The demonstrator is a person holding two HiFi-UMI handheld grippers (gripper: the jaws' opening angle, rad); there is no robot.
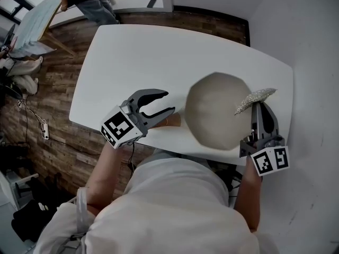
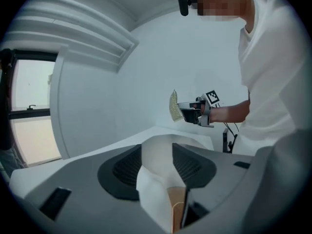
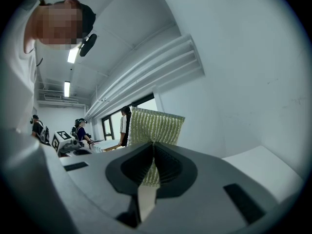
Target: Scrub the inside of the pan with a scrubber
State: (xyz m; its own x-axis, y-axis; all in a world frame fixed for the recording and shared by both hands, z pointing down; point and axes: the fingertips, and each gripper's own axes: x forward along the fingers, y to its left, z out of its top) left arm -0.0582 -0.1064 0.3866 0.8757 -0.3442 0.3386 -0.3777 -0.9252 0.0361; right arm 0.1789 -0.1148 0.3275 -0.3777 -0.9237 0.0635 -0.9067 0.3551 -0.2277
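Observation:
A beige pan (image 1: 217, 112) lies on the white table (image 1: 137, 57), its wooden handle (image 1: 172, 121) pointing left. My left gripper (image 1: 169, 101) is open, jaws spread just over the handle's end without pressing it. In the left gripper view the handle (image 2: 175, 206) shows low between the jaws, with the pan (image 2: 157, 141) beyond. My right gripper (image 1: 258, 105) sits at the pan's right rim, shut on a yellow-green mesh scrubber (image 1: 255, 99). The scrubber (image 3: 155, 126) stands upright above the shut jaws of my right gripper (image 3: 153, 147) in its own view.
The table's near edge runs just under both grippers. A white wall (image 1: 312, 46) is close on the right. Wood floor (image 1: 47, 110) lies to the left, with a standing person (image 1: 90, 1) and another table (image 1: 32, 30) at the far left.

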